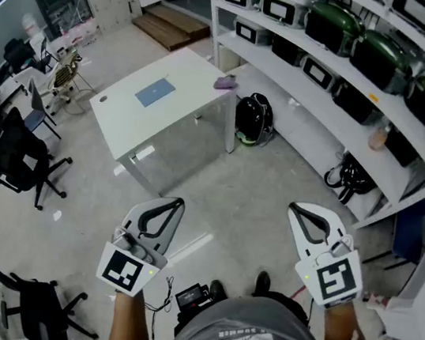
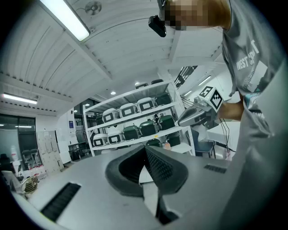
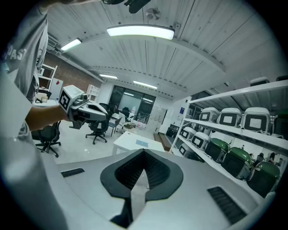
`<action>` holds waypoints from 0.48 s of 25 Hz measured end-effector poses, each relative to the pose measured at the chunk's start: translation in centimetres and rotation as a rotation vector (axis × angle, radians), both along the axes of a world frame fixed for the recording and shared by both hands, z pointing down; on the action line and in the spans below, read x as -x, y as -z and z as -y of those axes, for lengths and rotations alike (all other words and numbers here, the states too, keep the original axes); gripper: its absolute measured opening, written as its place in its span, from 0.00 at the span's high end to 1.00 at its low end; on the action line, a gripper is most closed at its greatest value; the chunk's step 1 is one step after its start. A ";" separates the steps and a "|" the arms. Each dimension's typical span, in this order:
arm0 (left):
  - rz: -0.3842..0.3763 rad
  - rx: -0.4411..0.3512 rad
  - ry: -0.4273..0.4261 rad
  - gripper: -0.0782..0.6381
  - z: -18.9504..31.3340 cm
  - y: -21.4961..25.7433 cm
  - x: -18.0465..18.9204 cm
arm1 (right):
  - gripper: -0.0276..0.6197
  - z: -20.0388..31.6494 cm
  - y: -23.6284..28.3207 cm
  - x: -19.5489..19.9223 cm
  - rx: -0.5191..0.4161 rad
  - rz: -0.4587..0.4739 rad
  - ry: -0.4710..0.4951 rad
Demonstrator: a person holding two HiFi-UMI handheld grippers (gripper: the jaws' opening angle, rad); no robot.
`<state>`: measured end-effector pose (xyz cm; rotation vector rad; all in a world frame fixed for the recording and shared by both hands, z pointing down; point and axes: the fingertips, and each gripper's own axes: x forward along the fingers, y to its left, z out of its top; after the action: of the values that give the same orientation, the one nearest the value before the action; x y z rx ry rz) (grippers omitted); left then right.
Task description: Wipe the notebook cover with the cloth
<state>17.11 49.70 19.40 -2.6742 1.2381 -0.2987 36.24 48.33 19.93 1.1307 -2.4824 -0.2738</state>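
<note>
Task not started, this is the approach step. The person stands on the grey concrete floor (image 1: 216,198), well apart from the white rectangular tabletop (image 1: 124,123). The flat blue rectangular notebook (image 1: 154,93) lies closed near the middle of the tabletop. The small crumpled lilac cloth (image 1: 226,83) sits at the tabletop's far corner, on the side toward the white metal shelving rack (image 1: 350,59), apart from the notebook. A black backpack (image 1: 254,119) stands on the floor just beside the tabletop's leg under that same corner. The left gripper (image 1: 176,204) is clenched, pads together with nothing between them, held in the air on the near side of the tabletop. The right gripper (image 1: 295,211) is likewise clenched and empty, also on the near side and well short of the tabletop. Its own view looks toward the tabletop with the notebook on it. Neither gripper touches anything. The next move probably calls for walking up to the tabletop, parting one gripper's jaws and bringing it down on the cloth at the corner. My guess is the right gripper, since the cloth is on that side. The other gripper may need to steady the notebook before wiping. Watch the backpack underfoot near that corner.
</note>
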 end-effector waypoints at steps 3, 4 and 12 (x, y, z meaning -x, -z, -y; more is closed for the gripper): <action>0.003 0.003 -0.002 0.89 0.0 0.0 0.3 | 0.91 -0.1 0.1 0.3 0.002 0.004 -0.003; 0.003 0.003 -0.003 0.89 0.0 0.0 0.3 | 0.91 -0.1 0.0 0.3 0.002 0.003 -0.004; 0.000 0.010 -0.012 0.89 0.0 -0.4 1.2 | 0.91 -0.1 -0.4 1.1 0.013 0.005 -0.017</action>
<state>15.87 49.70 19.84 -2.6887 1.2227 -0.3040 35.12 48.47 20.32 1.1482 -2.4740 -0.2493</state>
